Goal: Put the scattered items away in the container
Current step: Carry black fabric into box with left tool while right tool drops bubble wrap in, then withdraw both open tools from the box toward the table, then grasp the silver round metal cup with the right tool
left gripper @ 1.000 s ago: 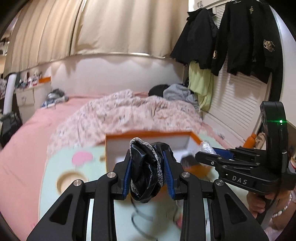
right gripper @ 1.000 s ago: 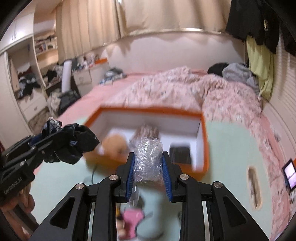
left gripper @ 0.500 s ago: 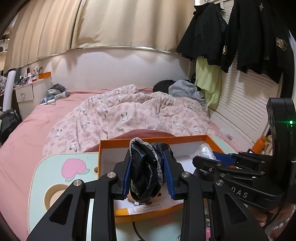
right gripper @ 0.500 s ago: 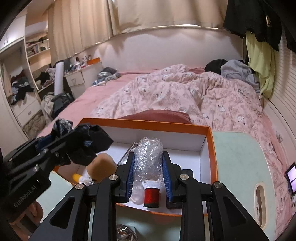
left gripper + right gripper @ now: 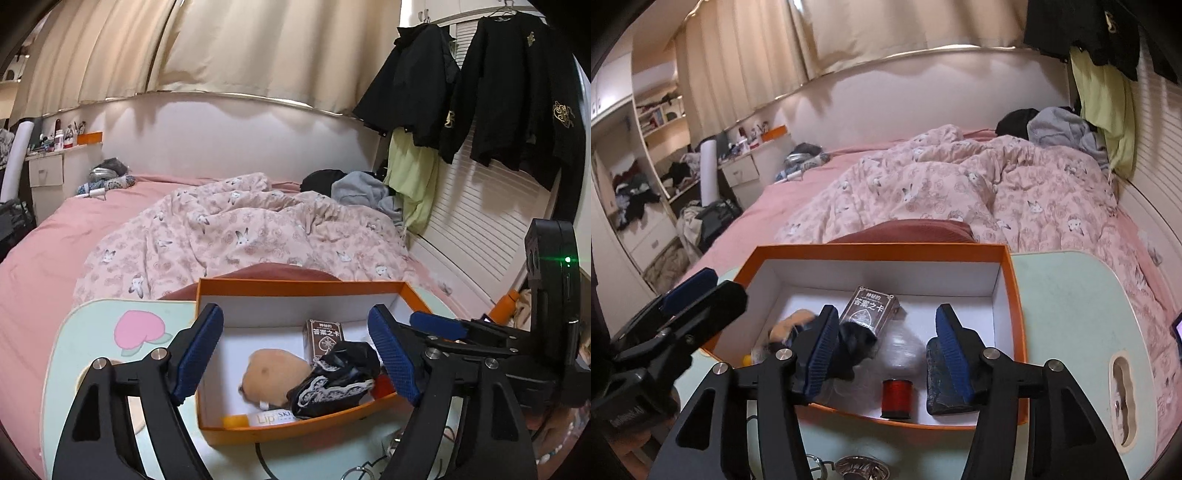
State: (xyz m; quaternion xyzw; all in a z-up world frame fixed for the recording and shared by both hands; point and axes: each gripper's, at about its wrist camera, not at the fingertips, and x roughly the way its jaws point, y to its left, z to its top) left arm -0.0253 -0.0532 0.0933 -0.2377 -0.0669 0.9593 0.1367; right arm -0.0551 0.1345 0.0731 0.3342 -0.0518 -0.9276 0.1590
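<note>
Jaws just opened on both grippers (image 5: 295, 354) (image 5: 884, 347), nothing held; I lift straight out, clearing box (image 5: 1015, 295) rim at 12 o'clock.

Black angular left gripper (image 5: 295, 350) and right gripper (image 5: 884, 347) — blue textured pads (image 5: 199, 349), silver screws, small green light.

A rumpled pink duvet (image 5: 236, 236) printed with rabbits covers the bed. Black jackets (image 5: 509, 107) and a pale green garment (image 5: 410, 184) hang by the slatted wall (image 5: 476, 236). Cream curtains (image 5: 258, 48) hang behind; cluttered shelves (image 5: 653, 118) stand far left.
</note>
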